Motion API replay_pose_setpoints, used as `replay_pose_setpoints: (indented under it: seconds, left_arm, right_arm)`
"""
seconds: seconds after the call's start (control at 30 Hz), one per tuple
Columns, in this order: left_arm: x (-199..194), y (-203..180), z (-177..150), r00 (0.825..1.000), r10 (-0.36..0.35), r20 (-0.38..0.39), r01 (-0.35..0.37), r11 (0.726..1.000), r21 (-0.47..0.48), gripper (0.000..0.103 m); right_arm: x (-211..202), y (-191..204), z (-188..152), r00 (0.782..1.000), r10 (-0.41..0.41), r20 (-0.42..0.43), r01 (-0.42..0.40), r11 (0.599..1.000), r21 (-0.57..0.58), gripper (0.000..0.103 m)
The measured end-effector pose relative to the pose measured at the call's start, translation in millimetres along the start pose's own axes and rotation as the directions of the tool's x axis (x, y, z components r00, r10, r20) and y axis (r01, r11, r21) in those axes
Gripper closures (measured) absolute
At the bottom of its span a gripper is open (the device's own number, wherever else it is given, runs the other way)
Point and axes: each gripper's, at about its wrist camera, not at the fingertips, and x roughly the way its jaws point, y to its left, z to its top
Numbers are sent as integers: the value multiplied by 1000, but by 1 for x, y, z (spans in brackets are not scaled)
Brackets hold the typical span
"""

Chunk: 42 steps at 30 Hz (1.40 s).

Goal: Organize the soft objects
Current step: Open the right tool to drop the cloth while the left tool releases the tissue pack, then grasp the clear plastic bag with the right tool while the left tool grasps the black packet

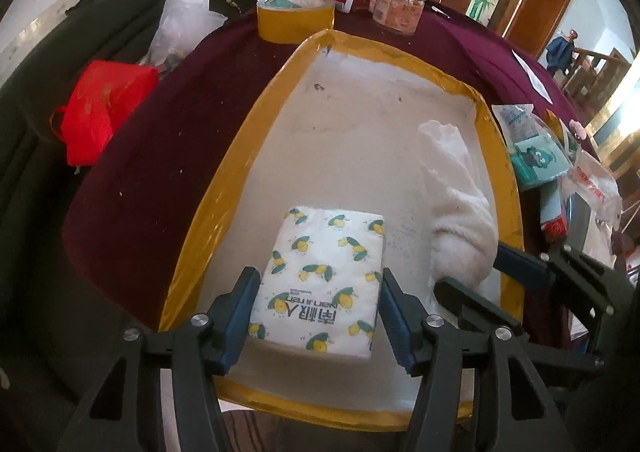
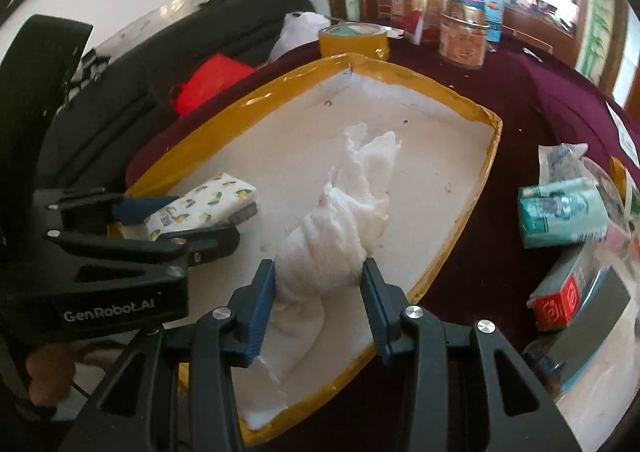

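Observation:
A white tray with a yellow taped rim (image 1: 280, 99) (image 2: 280, 95) lies on the dark red table. A tissue pack with a lemon print (image 1: 320, 276) (image 2: 204, 203) rests in the tray. My left gripper (image 1: 320, 304) (image 2: 188, 219) is shut on it, pads touching both its sides. A twisted white towel (image 1: 456, 211) (image 2: 340, 236) lies along the tray's right part. My right gripper (image 2: 320, 288) is shut on the towel's near end; it also shows in the left wrist view (image 1: 480, 272).
A roll of yellow tape (image 1: 294, 17) (image 2: 354, 39) and a cluster of jars and boxes (image 1: 400, 3) stand beyond the tray. Green tissue packs (image 2: 560, 215) and other packets (image 1: 540, 159) lie to the right. A red bag (image 1: 104, 107) sits off the table's left edge.

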Motion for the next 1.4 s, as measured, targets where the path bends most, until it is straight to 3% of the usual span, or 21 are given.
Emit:
replay_pose_setpoints:
  seconds: [0.1, 0.2, 0.33, 0.5, 0.67, 0.77, 0.9, 1.07, 1.2, 1.3, 1.37, 1.4]
  left_arm:
    - [1, 2, 2, 1000, 3, -2, -3, 1000, 1, 37]
    - [-2, 9, 6, 1000, -6, 7, 6, 1000, -12, 26]
    - [-19, 15, 10, 990, -133, 50, 136, 990, -43, 15]
    - [-42, 14, 10, 974, -162, 161, 176, 981, -80, 14]
    - [-61, -18, 5, 944, -235, 232, 239, 971, 12, 10]
    - [-67, -44, 0, 936, -263, 235, 252, 965, 75, 10]
    - [-66, -80, -8, 933, -304, 192, 278, 948, 152, 10]
    - [-56, -116, -13, 931, -345, 119, 321, 929, 184, 10]
    - [-47, -138, -17, 937, -338, 84, 314, 924, 216, 10]
    - [-42, -147, -20, 937, -345, 58, 325, 919, 222, 10]
    - [-40, -152, -21, 937, -345, 53, 324, 916, 235, 10]
    - [-39, -152, -21, 939, -340, 50, 319, 917, 239, 10]
  right_arm:
    - [1, 9, -4, 999, 31, 12, -31, 999, 15, 47]
    - [-7, 14, -9, 998, 20, 60, -21, 1000, 21, 40]
    - [-36, 5, -14, 986, 27, 166, -41, 996, 85, 27]
    - [-80, -24, -36, 959, -11, 284, -52, 975, 216, 25]
    - [-107, -59, -65, 951, -7, 308, -90, 950, 298, 25]
    - [-120, -83, -88, 951, 19, 308, -131, 929, 346, 25]
    - [-143, -112, -122, 946, -59, 320, -90, 898, 431, 25]
    - [-180, -154, -159, 924, -182, 336, -38, 830, 556, 30]
    - [-183, -187, -171, 913, -275, 301, 23, 771, 637, 38]
    - [-163, -204, -175, 940, -218, 260, -7, 754, 657, 51]
    - [-151, -206, -177, 954, -166, 249, -48, 737, 675, 72]
    - [-147, -203, -176, 955, -147, 257, -67, 738, 672, 74]
